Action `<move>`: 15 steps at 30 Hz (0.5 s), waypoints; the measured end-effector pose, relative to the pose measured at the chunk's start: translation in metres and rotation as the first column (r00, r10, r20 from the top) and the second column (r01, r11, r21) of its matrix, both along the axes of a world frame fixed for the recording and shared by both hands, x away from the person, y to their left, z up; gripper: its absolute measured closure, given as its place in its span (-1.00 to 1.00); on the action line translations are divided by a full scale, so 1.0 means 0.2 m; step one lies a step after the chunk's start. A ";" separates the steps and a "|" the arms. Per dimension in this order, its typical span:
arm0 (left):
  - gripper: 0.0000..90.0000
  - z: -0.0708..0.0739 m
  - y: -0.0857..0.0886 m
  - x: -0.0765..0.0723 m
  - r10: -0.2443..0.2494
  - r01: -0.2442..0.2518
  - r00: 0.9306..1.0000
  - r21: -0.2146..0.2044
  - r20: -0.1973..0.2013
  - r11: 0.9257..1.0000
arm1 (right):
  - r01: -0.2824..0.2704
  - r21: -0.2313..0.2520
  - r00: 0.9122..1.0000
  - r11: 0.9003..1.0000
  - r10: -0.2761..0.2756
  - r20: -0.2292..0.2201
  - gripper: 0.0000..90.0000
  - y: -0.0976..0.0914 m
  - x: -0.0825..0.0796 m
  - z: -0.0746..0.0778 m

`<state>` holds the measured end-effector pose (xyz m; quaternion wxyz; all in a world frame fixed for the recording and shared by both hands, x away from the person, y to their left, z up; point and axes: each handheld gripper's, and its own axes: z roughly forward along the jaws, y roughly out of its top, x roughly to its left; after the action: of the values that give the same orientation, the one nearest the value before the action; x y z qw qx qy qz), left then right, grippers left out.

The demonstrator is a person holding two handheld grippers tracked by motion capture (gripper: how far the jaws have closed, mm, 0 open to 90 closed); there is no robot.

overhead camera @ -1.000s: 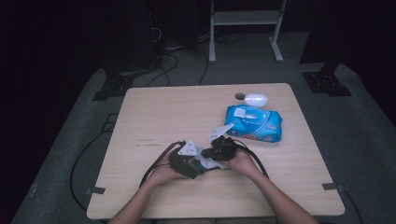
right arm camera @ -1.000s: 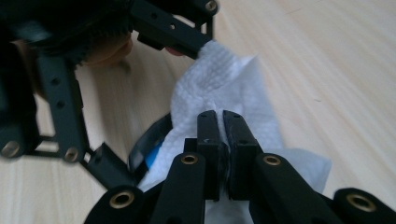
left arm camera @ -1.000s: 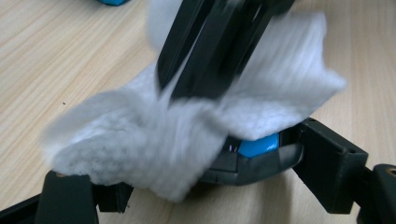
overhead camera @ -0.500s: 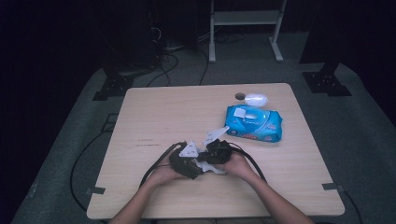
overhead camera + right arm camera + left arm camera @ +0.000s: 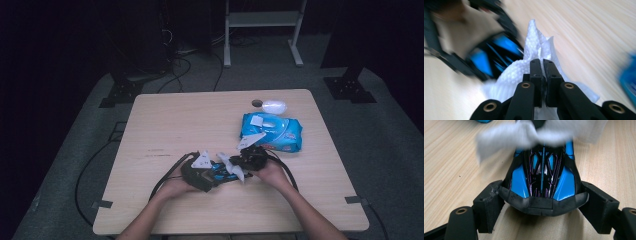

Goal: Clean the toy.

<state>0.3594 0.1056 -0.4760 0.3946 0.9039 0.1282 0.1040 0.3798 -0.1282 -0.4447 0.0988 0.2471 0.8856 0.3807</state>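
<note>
A blue and black toy car (image 5: pixel 543 177) sits nose-out between the jaws of my left gripper (image 5: pixel 543 195), which is shut on its sides low over the table. A white wipe (image 5: pixel 536 40) is pinched in my right gripper (image 5: pixel 542 67), whose jaws are shut on it. The wipe (image 5: pixel 524 133) lies against the far end of the car. In the high view the left gripper (image 5: pixel 212 175) and right gripper (image 5: pixel 240 167) meet near the table's front middle, with the car (image 5: pixel 223 171) between them.
A blue pack of wipes (image 5: pixel 271 131) lies to the right behind the grippers. A white oval object (image 5: pixel 274 106) rests near the far edge of the wooden table (image 5: pixel 165 120). Black cables trail from both grippers over the front edge.
My right gripper with the wipe slid left along the car, then back to the right. The left gripper and the car kept still.
</note>
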 end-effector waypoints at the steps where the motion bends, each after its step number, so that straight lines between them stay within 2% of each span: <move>1: -0.48 0.00 0.00 0.00 0.000 0.000 1.000 0.001 0.000 1.000 | 0.026 -0.022 1.000 0.999 -0.025 0.009 0.91 -0.05 0.00 -0.01; 4: -0.48 0.00 0.00 0.00 -0.001 0.001 1.000 -0.003 -0.002 1.000 | 0.066 -0.022 0.998 0.998 -0.067 -0.018 0.91 -0.14 0.01 -0.04; 6: -0.48 0.00 0.00 0.00 -0.002 0.002 1.000 -0.004 -0.002 1.000 | 0.083 0.003 0.996 0.997 -0.083 -0.033 0.91 -0.17 0.01 -0.05; 8: -0.48 0.00 0.00 0.00 -0.001 0.001 1.000 -0.008 -0.005 1.000 | 0.073 0.005 0.997 0.997 -0.073 -0.015 0.91 -0.14 0.00 -0.04; 10: -0.48 0.00 0.00 0.00 -0.001 0.001 1.000 -0.007 -0.005 1.000 | 0.056 0.054 0.998 0.997 -0.055 -0.028 0.91 -0.10 0.00 -0.04; 13: -0.48 0.00 0.00 0.00 -0.003 0.003 1.000 -0.008 -0.009 1.000 | 0.039 0.051 0.999 0.998 -0.039 -0.004 0.90 -0.05 0.00 -0.03; 15: -0.48 0.00 0.01 0.00 -0.004 0.004 1.000 -0.009 -0.010 1.000 | 0.051 0.036 0.999 0.998 -0.052 0.008 0.90 -0.07 0.00 -0.04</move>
<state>0.3604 0.1067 -0.4768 0.3981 0.9029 0.1289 0.0983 0.3801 -0.1419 -0.4520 0.1082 0.2697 0.8716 0.3949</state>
